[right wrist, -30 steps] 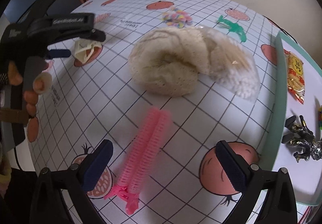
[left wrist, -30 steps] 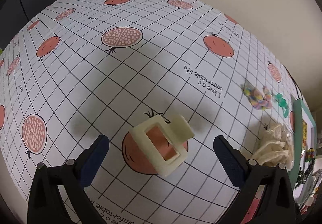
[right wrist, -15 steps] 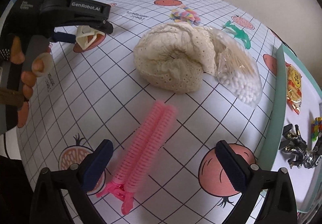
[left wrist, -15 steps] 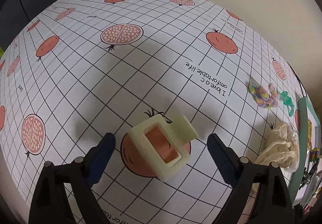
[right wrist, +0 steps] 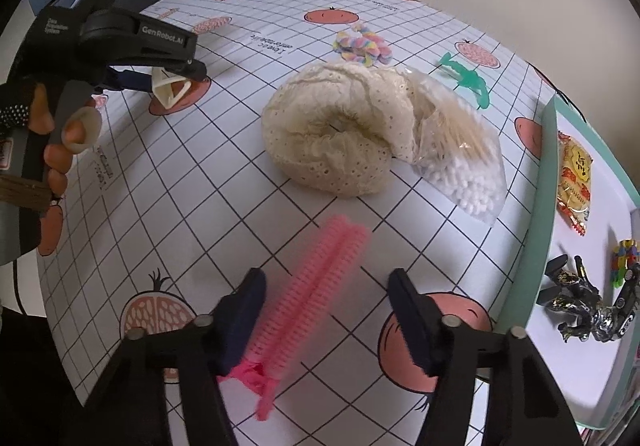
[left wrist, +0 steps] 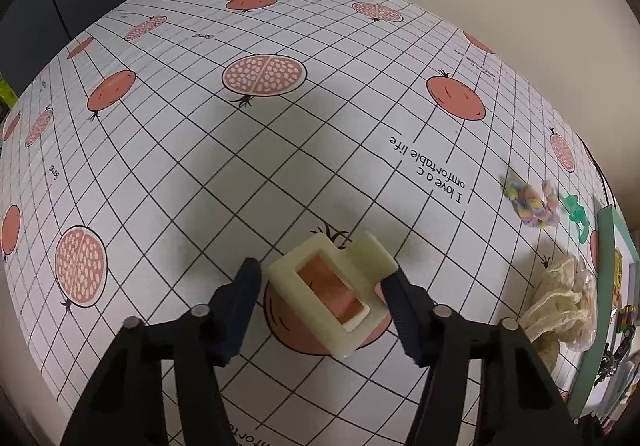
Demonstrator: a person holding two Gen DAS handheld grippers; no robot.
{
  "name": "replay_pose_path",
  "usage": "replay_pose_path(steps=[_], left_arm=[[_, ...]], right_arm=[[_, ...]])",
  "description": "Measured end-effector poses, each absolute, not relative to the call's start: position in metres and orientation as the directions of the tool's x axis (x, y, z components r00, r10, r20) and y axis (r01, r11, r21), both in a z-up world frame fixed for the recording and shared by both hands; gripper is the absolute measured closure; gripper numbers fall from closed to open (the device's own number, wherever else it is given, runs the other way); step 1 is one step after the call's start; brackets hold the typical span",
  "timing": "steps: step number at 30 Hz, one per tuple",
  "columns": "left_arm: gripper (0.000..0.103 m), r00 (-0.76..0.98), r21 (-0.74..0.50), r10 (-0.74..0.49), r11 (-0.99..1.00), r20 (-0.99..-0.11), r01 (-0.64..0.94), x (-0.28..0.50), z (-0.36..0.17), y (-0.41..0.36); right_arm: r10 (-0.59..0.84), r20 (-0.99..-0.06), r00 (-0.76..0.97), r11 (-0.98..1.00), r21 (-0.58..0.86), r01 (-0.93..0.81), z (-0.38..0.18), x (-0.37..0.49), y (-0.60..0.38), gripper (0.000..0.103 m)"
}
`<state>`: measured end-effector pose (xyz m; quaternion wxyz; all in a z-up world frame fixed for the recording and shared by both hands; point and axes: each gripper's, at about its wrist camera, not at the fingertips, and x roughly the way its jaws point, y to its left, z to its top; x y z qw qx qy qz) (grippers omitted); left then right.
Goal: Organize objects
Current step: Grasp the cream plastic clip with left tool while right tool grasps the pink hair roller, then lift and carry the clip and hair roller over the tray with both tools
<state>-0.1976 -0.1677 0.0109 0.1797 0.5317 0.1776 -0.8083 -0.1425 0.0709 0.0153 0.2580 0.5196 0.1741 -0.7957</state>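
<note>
Tablecloth (left wrist: 360, 117) print reads "I love a comfortable life"; my left gripper (left wrist: 320, 298) is marked "GenRobot.AI". Both jaw pairs have narrowed since earlier: left brackets the cream hair claw (left wrist: 332, 294), right gripper (right wrist: 326, 306) stands spread around the pink roller clip (right wrist: 308, 298), both objects lying on the cloth.

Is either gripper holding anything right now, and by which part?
Neither holds anything yet: left gripper flanks the cream plastic hair claw, right gripper the pink bristled hair roller.
</note>
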Motion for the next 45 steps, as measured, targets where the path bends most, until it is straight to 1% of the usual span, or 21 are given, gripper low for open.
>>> replay_pose_path(steps=[1,6,8,11,30,37,45], left_arm=[[0.045,-0.369,-0.092,-0.106,-0.872,-0.923,0.48,-0.196,0.012,-0.168],[0.045,-0.368,-0.089,-0.106,-0.875,-0.924,0.475,-0.196,0.012,-0.168],[0.045,-0.367,-0.087,-0.106,-0.877,-0.924,0.473,-0.196,0.012,-0.168],[0.045,-0.365,-0.084,-0.105,-0.88,-0.925,0.467,-0.198,0.011,-0.166],[0.045,-0.353,-0.101,-0.082,-0.876,-0.932,0.472,-0.191,0.014,-0.156],[0.045,-0.364,-0.115,-0.073,-0.875,-0.928,0.469,-0.191,0.019,-0.152],[0.045,-0.432,-0.148,-0.061,-0.889,-0.9,0.434,-0.19,0.042,-0.139]], right_arm=[[-0.232,-0.915,-0.33,-0.807,-0.009,0.591,0.015,-0.143,0.072,0.048],[-0.231,-0.914,-0.335,-0.814,-0.007,0.581,0.016,-0.146,0.079,0.065],[-0.232,-0.913,-0.336,-0.814,-0.007,0.581,0.017,-0.148,0.082,0.07],[-0.239,-0.91,-0.338,-0.818,0.001,0.575,0.017,-0.151,0.086,0.073],[-0.284,-0.898,-0.336,-0.828,0.053,0.558,0.026,-0.154,0.097,0.074],[-0.298,-0.88,-0.369,-0.836,0.054,0.547,0.04,-0.153,0.106,0.075],[-0.318,-0.844,-0.431,-0.848,0.051,0.527,0.068,-0.153,0.119,0.074]])
